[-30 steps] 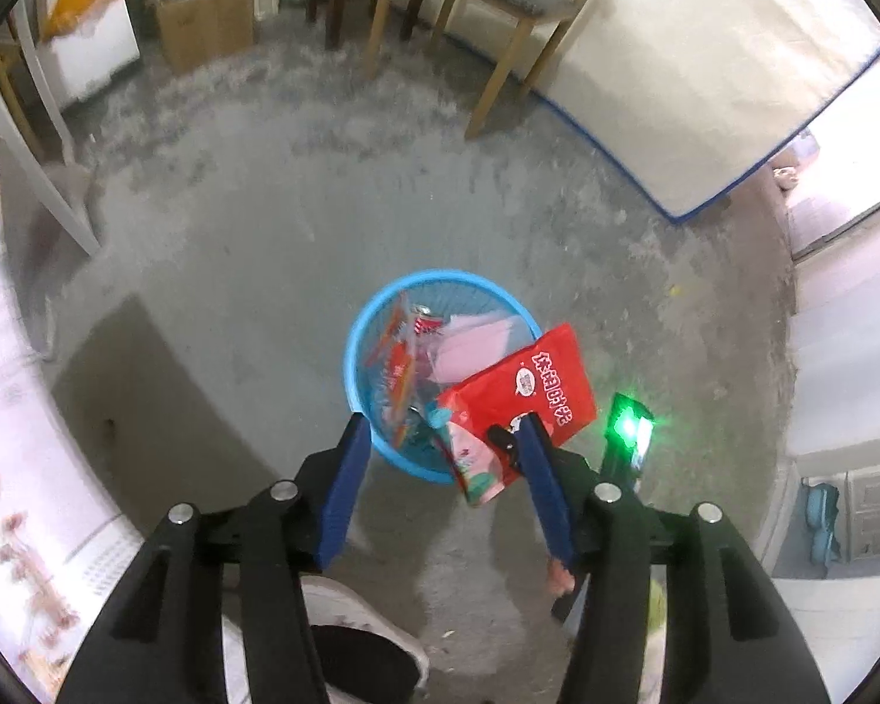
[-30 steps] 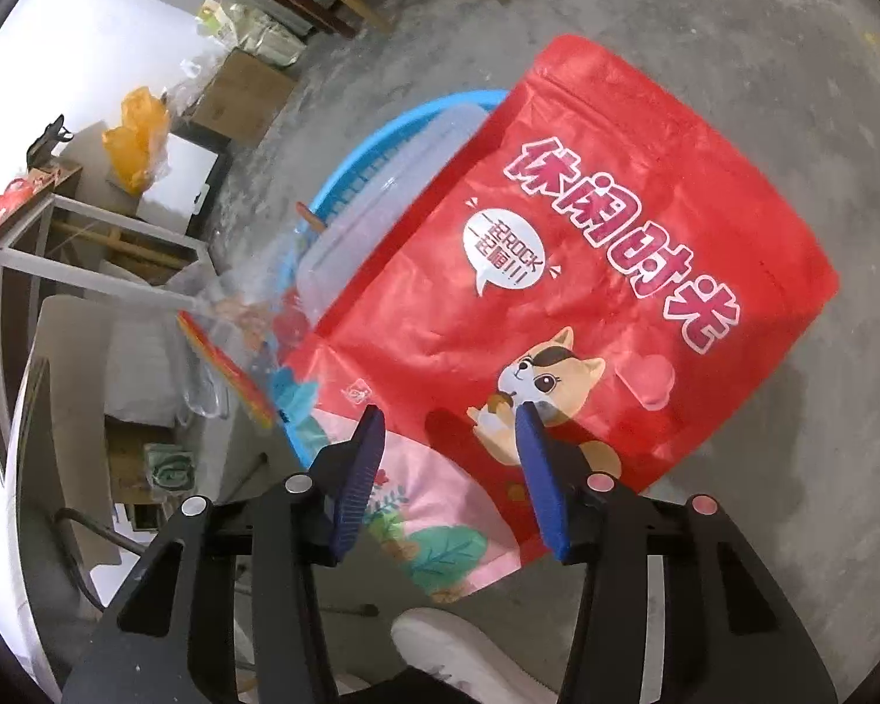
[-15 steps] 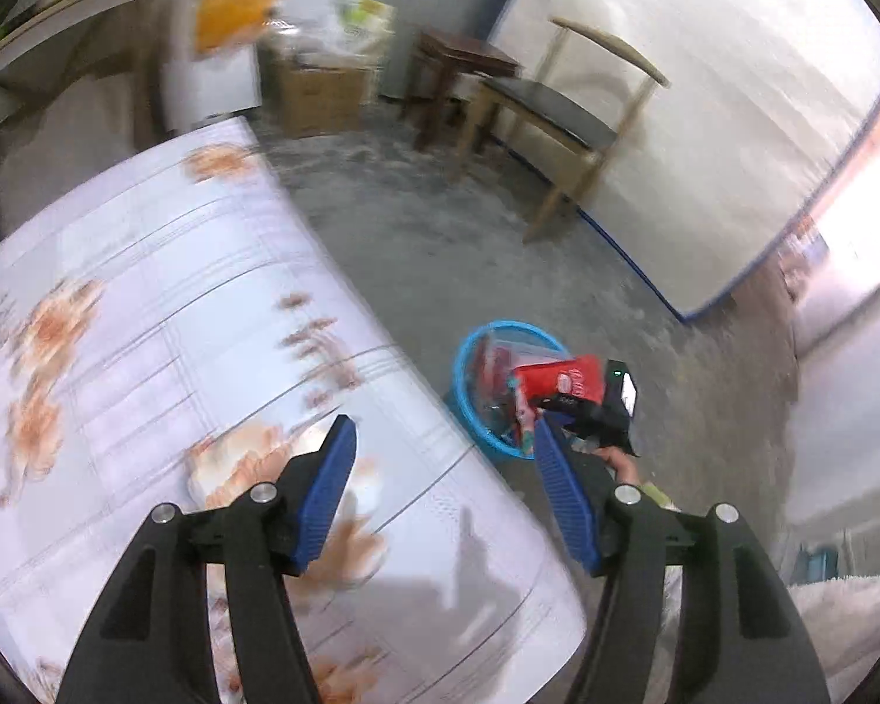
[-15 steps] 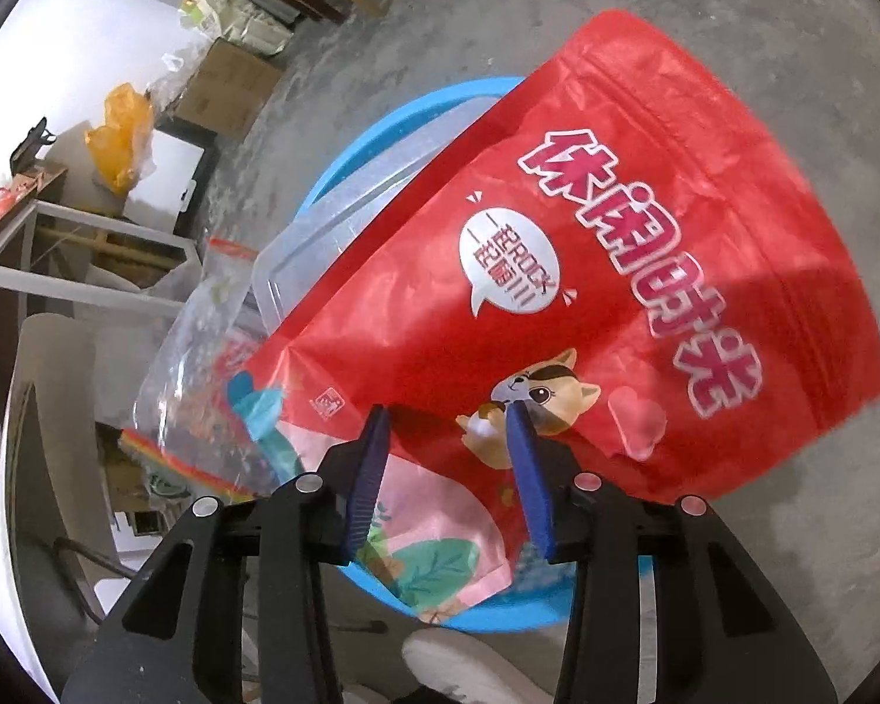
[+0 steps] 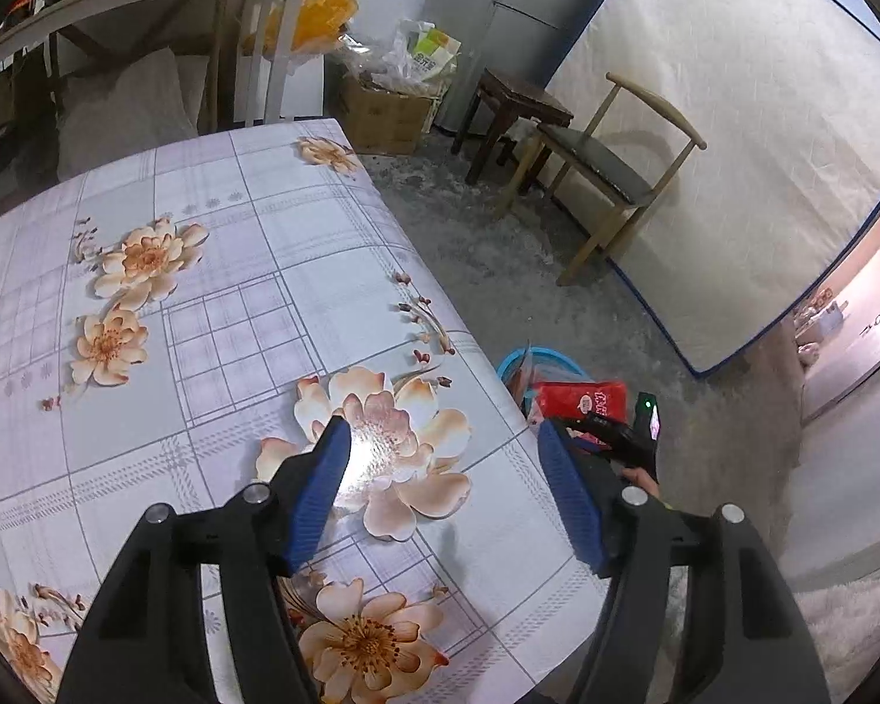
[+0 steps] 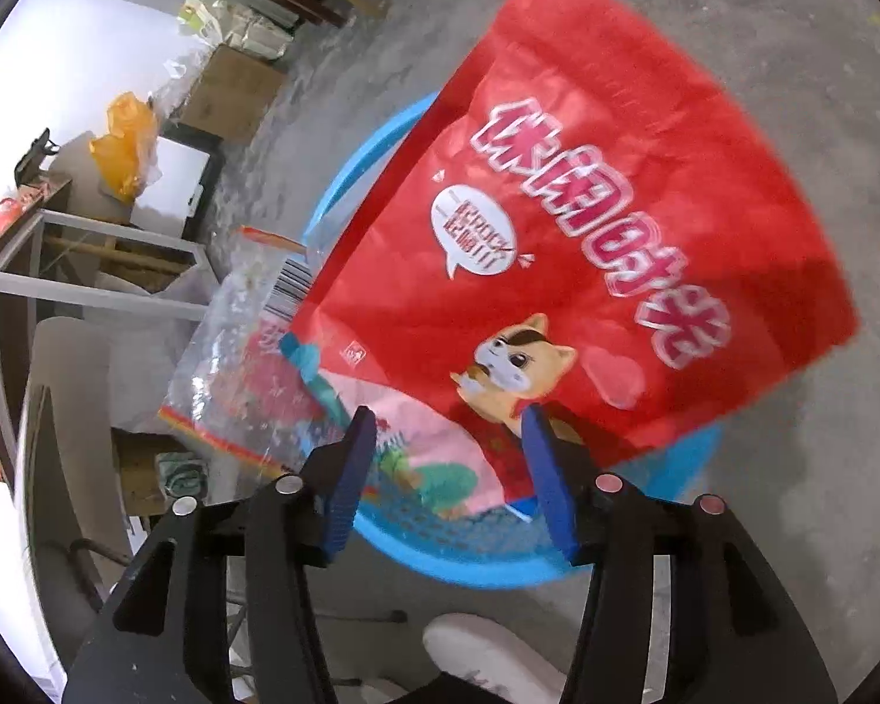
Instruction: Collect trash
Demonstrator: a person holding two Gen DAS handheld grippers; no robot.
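Right gripper [image 6: 449, 463] jaws just opened, apart around red snack bag [image 6: 586, 246] over blue basket [image 6: 498, 557]; could slide off the far rim. Left gripper [image 5: 440, 469] wide, empty.

Red pouch [image 6: 586, 246] over basket [image 6: 498, 557] mouth

A lived-in home — flowered tablecloth [image 5: 217, 305], wooden chair [image 5: 610, 170], cardboard box [image 5: 381, 111] (stuffed with bags).

Grey concrete floor [image 5: 498, 270], floral-clothed table [image 5: 217, 305], wooden chair [image 5: 610, 170] by wall.
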